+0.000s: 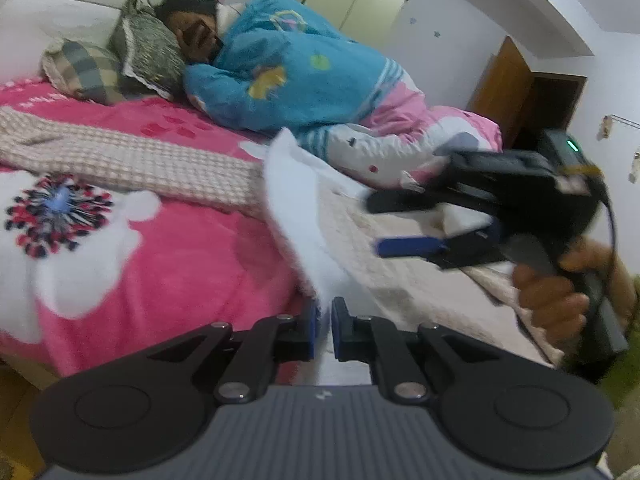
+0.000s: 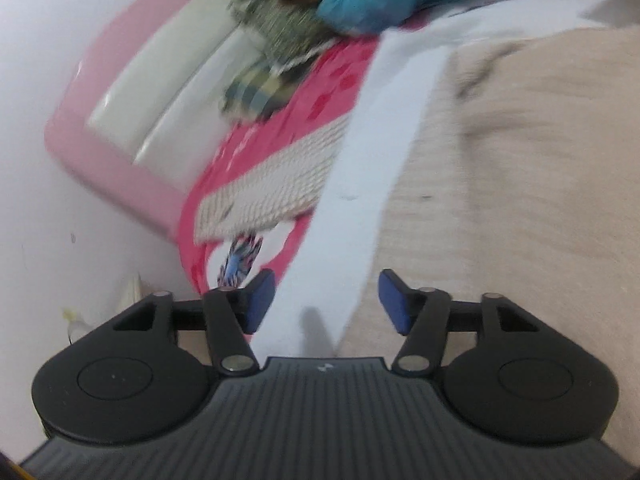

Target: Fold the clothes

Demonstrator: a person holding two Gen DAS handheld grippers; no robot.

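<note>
The garment (image 1: 384, 280), a beige checked piece with a white fleecy lining, is laid on the pink bed cover (image 1: 180, 264), its long checked part stretched away to the left toward the pillows. The left gripper (image 1: 325, 326) is seen with its blue pads drawn almost together at the near white edge of the garment; a thin fold of the white lining appears to be pinched between them, though the contact itself is partly hidden by blur. The right gripper (image 1: 404, 222) is noted above the beige panel, held by a hand (image 1: 552, 300), with its jaws standing apart and nothing between them; in its own view the white lining strip runs up between the parted fingers without the pads touching it. A person in a blue top (image 1: 304, 68) is lying along the far side of the bed, just beyond the garment. Step judged: early in the fold, one edge secured on the left, the second hold not yet taken. The next move is judged to call for the right jaws to be lowered over an edge of the beige panel and closed on it, so that both held points can be lifted and carried over together. Risk noted: the fleecy lining may slip from a shallow pinch, and the right view is blurred, so the edge position is uncertain.
</note>
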